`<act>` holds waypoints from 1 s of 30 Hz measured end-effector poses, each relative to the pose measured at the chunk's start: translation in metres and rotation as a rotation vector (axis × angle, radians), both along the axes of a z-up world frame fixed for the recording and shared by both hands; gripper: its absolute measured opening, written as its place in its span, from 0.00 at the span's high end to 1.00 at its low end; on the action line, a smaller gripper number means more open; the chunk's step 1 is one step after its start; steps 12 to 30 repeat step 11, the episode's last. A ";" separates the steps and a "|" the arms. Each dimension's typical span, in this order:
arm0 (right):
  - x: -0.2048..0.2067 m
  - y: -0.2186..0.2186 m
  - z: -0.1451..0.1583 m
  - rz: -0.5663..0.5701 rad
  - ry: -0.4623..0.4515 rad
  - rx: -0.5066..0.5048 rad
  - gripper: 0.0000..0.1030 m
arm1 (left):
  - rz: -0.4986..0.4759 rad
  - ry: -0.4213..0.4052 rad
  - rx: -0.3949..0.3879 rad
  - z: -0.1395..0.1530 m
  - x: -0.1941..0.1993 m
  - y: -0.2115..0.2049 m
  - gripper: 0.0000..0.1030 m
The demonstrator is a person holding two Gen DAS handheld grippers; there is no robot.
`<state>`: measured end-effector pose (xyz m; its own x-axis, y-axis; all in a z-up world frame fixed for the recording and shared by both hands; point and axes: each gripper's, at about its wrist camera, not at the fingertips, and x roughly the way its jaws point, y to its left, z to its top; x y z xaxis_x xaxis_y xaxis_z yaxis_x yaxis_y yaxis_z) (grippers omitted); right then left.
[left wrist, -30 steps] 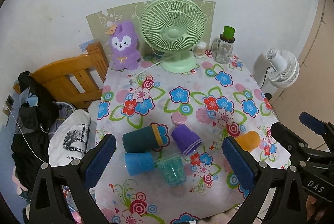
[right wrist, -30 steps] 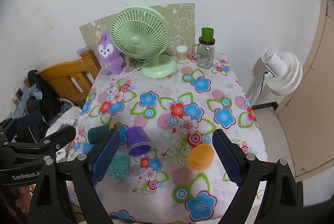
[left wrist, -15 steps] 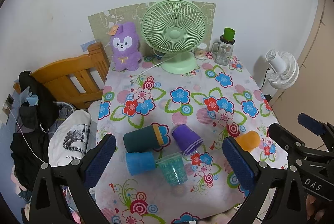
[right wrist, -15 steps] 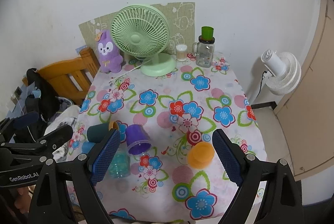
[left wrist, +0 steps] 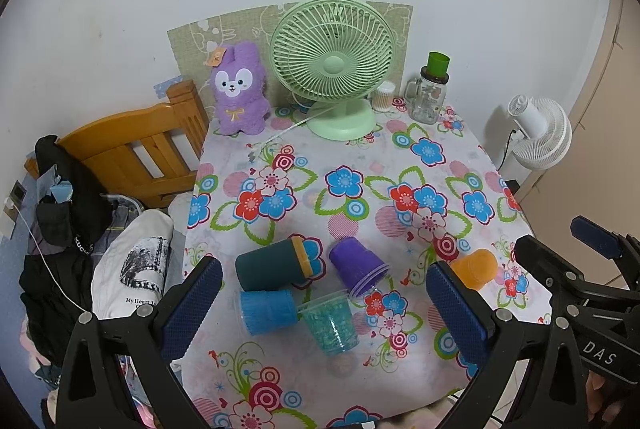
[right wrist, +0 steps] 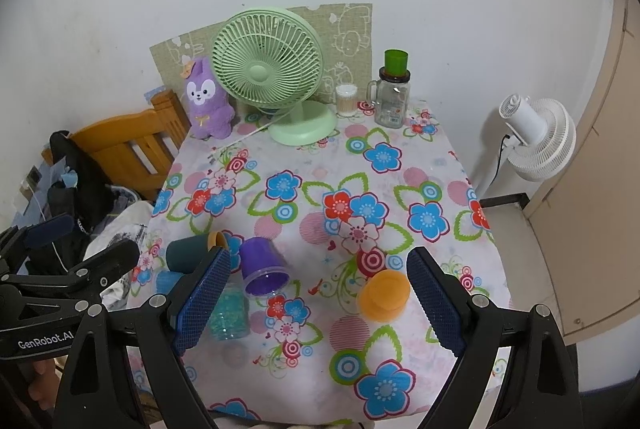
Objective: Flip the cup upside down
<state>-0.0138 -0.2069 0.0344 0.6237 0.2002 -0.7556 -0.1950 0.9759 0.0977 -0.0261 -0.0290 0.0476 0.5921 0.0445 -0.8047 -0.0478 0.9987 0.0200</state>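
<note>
Several cups lie near the front of the flowered table (left wrist: pixel 352 165). A dark teal cup with a yellow rim (left wrist: pixel 270 265) and a blue cup (left wrist: pixel 267 311) lie on their sides. A purple cup (left wrist: pixel 358 266) lies tilted. A clear teal-beaded cup (left wrist: pixel 332 323) stands beside them. An orange cup (left wrist: pixel 476 268) (right wrist: pixel 384 295) sits upside down at the right. My left gripper (left wrist: pixel 324 313) is open above the cup cluster. My right gripper (right wrist: pixel 320 303) is open, above the table, the orange cup between its fingers in view.
At the table's back stand a green fan (left wrist: pixel 334 69), a purple plush rabbit (left wrist: pixel 239 89), a glass jar with a green cup on top (left wrist: pixel 432 91) and a small cotton swab container (left wrist: pixel 384 96). A wooden chair (left wrist: pixel 140 145) with clothes stands left. A white floor fan (left wrist: pixel 538 133) stands right.
Both grippers have drifted slightly back and up from the table; the view shifts a little. The cups have not moved and both grippers stay open.
</note>
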 end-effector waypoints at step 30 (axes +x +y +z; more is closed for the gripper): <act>0.003 -0.002 -0.007 0.000 0.017 -0.005 0.11 | 0.000 0.018 0.000 -0.008 -0.001 -0.001 0.00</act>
